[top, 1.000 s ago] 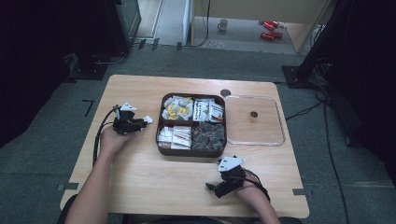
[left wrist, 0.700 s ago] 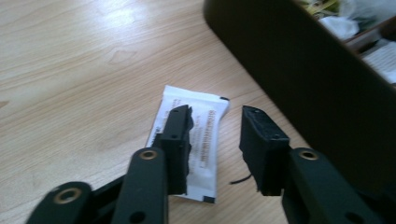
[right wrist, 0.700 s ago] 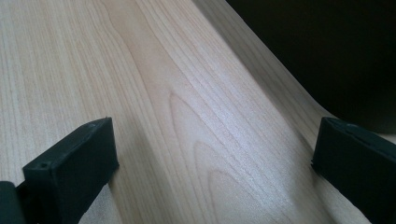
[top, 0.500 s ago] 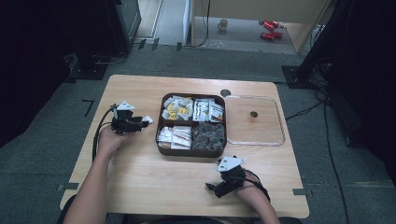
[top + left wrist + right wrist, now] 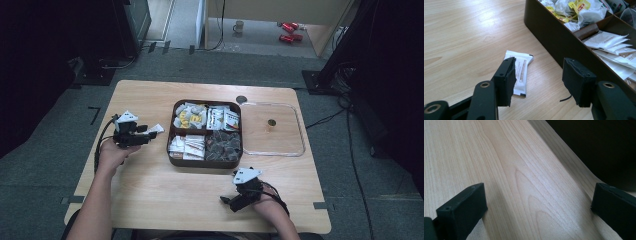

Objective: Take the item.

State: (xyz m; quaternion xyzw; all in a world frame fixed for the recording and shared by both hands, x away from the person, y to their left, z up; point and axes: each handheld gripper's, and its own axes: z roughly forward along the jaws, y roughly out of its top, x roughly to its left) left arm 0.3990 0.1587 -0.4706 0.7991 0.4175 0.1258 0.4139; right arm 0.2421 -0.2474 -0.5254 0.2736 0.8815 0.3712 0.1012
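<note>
A white sachet (image 5: pixel 522 72) with brown print lies flat on the wooden table (image 5: pixel 150 190), just left of the brown four-compartment tray (image 5: pixel 205 164). My left gripper (image 5: pixel 539 72) hovers over it, open. Its jaws have just been opening, and no pad touches the sachet. In the high view the left gripper (image 5: pixel 148 134) points right toward the sachet (image 5: pixel 156 128) and the tray. My right gripper (image 5: pixel 226 201) rests near the table's front edge, and in its own view the right gripper (image 5: pixel 539 202) stands open over bare wood.
The tray's dark wall (image 5: pixel 549 32) rises close to the right of the sachet, with yellow-tagged bags (image 5: pixel 579 7) and white sachets (image 5: pixel 614 47) in its compartments. A clear lid (image 5: pixel 272 129) lies right of the tray. Bare wood stretches left of and in front of the tray.
The left gripper's jaws have opened and let go of the sachet, which now lies on the table; that hand has drawn back slightly and risen. The right hand has not moved.
</note>
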